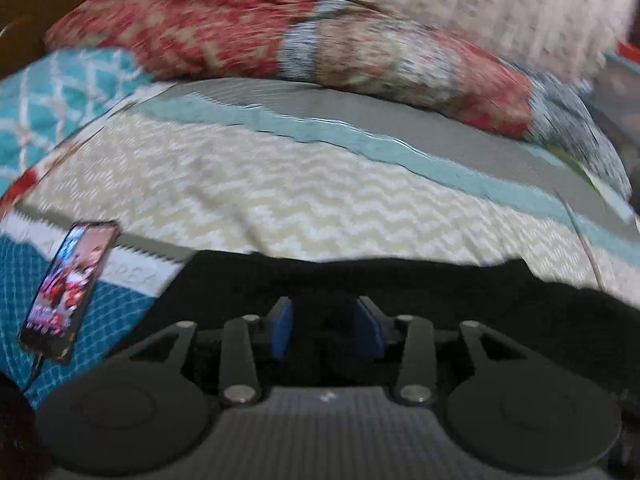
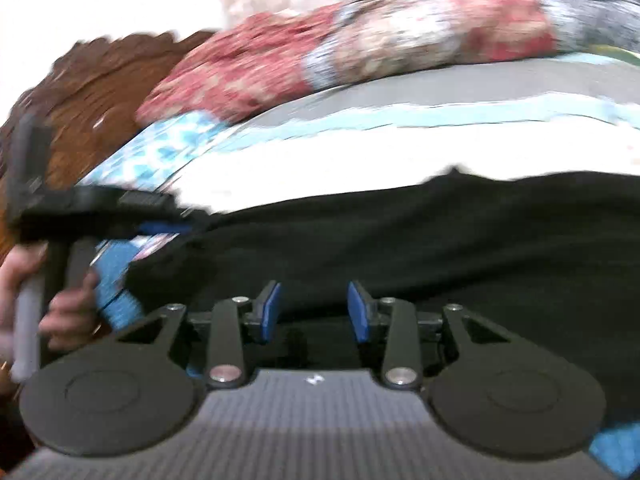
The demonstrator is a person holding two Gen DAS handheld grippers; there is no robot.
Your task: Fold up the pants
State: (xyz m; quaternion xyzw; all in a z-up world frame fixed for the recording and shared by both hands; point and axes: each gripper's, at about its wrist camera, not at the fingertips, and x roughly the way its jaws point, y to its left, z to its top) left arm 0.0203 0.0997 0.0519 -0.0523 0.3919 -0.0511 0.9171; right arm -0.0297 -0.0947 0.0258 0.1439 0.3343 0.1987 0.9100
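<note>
Black pants (image 1: 400,284) are spread across a bed covered by a chevron-patterned bedspread (image 1: 280,184) with teal and grey bands. At the far left of the left wrist view, a lit phone (image 1: 70,286) is seen lying on the cover, just beside the pants' edge. Further right, the left gripper (image 1: 325,330) is held over the dark cloth with its blue pads (image 1: 281,330) apart and nothing between them. A red patterned pillow (image 1: 248,32) is set along the far side of the bed. In the right wrist view, the right gripper (image 2: 314,308) is likewise held over the pants (image 2: 440,232), its pads separated and empty. Both views are blurred.
</note>
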